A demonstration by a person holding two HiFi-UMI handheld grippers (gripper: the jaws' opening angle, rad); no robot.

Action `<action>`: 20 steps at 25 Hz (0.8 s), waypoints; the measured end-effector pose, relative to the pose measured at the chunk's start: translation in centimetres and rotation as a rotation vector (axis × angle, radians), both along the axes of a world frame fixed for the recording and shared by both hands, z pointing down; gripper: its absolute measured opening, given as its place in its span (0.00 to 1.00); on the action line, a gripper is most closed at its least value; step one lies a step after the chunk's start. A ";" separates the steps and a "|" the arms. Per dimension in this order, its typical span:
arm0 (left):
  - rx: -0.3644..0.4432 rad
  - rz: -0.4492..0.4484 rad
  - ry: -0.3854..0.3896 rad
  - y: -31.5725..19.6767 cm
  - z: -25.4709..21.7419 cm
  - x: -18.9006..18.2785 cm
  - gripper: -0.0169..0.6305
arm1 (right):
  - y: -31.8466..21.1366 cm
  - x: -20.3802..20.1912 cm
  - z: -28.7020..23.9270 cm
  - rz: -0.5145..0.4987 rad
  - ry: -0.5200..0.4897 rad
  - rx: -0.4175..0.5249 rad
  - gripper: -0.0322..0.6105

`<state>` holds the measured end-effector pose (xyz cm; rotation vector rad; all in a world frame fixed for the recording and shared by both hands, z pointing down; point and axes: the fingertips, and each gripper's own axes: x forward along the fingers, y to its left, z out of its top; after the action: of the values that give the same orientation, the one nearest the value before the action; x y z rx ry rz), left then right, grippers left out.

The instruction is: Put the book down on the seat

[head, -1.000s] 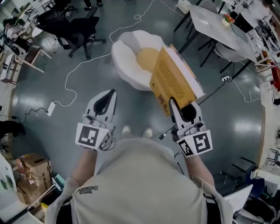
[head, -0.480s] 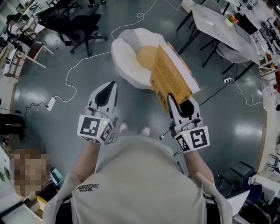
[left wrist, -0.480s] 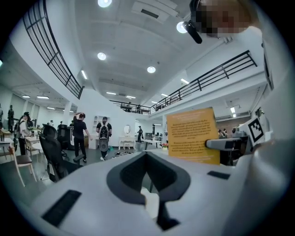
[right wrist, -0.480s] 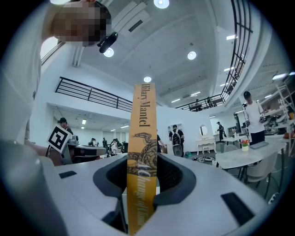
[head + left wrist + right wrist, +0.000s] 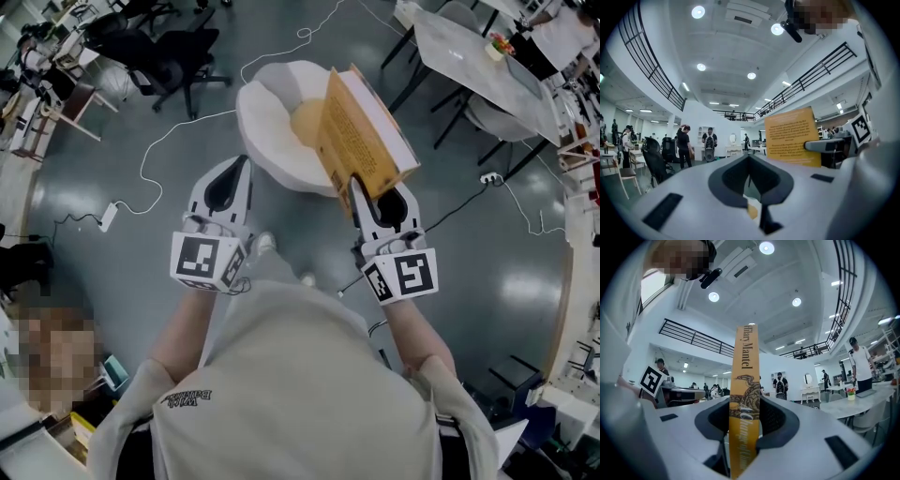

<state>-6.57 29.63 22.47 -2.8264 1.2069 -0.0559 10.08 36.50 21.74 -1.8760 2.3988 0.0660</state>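
A yellow book (image 5: 361, 131) stands upright on its edge, spine toward me, with my right gripper (image 5: 378, 192) shut on its lower end. It hangs above the right rim of the white round seat (image 5: 265, 112), which has a yellow cushion (image 5: 305, 122) in its hollow. In the right gripper view the spine (image 5: 744, 380) runs up between the two pads. My left gripper (image 5: 242, 161) is beside the seat's near left rim, shut and empty. The left gripper view shows its tips (image 5: 750, 158) closed, with the book's back cover (image 5: 793, 136) to the right.
A black office chair (image 5: 173, 56) stands at the far left of the seat. A white table (image 5: 478, 66) stands at the far right. A white cable (image 5: 178, 131) and a power strip (image 5: 109, 230) lie on the grey floor. People stand far off in the hall.
Both grippers have moved forward toward the seat. The book has come from the seat's near right side to above its right rim, and stands more upright.
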 end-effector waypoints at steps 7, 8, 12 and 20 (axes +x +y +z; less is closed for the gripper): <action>0.018 -0.022 0.007 -3.3 1.0 1.0 0.04 | -4.4 0.5 -0.7 0.005 0.025 0.041 0.28; 0.018 -0.023 0.009 -3.9 1.3 1.1 0.04 | -5.1 0.7 -0.7 0.008 0.029 0.046 0.28; 0.016 -0.021 0.011 -6.9 2.3 1.5 0.04 | -8.1 1.2 -0.2 0.019 0.043 0.050 0.27; -0.007 -0.030 -0.004 -15.6 3.6 1.4 0.04 | -16.2 1.2 1.7 0.007 0.045 0.007 0.27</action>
<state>-5.15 13.99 26.08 -2.8134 1.2508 -0.0671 11.29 20.31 23.42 -1.9006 2.4177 0.1187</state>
